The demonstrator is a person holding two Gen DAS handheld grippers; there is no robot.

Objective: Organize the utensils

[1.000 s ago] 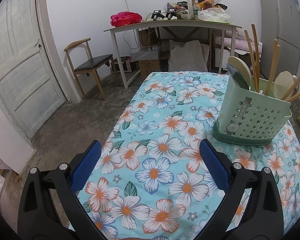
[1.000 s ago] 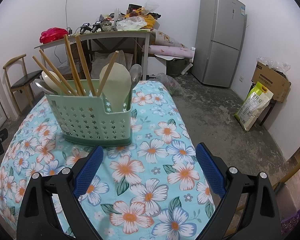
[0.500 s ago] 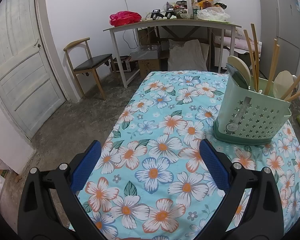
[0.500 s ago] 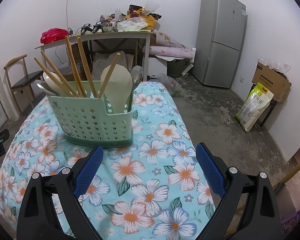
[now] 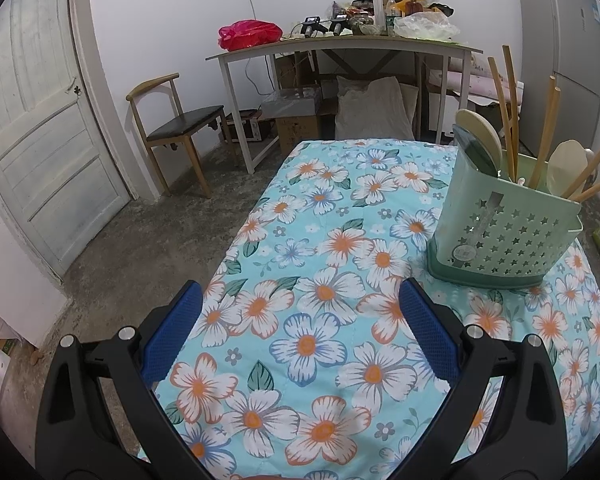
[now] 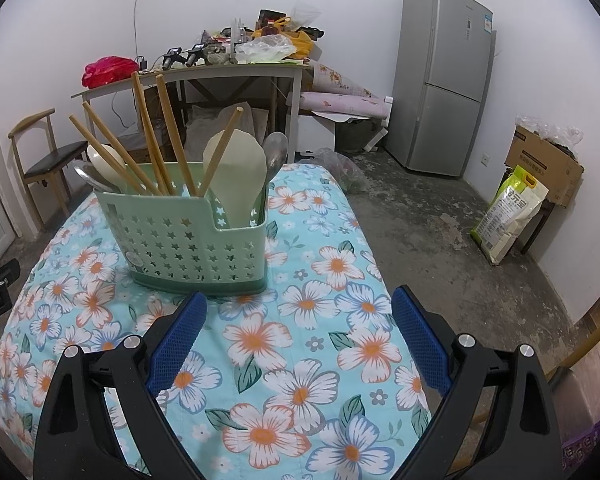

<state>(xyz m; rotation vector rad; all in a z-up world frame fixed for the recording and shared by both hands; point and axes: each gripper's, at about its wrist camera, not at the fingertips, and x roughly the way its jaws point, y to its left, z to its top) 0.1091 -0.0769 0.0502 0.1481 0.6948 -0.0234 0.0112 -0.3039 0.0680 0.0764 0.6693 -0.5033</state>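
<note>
With every utensil in sight standing in the holder and nothing lying loose on the flowered cloth (image 5: 324, 240), the task looks to be at its closing stage, or at a pause before a fresh sort, and which of the two I cannot tell. The left gripper (image 5: 300, 328) hovers over the cloth with its jaws spread wide and nothing between the blue pads (image 5: 172, 336); they touch no object. The green utensil holder (image 5: 504, 232) stands ahead and to the right of those jaws, well apart from them. In the right wrist view the right gripper (image 6: 296, 336) is likewise spread wide and empty, and the holder sits just ahead of its left finger, near but not touching. In that view, wooden chopsticks (image 6: 152, 136) lean in the left part of the holder, with a pale spoon (image 6: 104, 164) and a metal spoon (image 6: 86, 174) at its far left corner; a broad pale spatula (image 6: 236, 176) and another metal spoon (image 6: 276, 152) stand in the right compartment. If sorting goes on, the next move likely calls for reaching forward, closing on a single handle above the rim and lifting it straight up, so the neighbours are not dragged along
</note>
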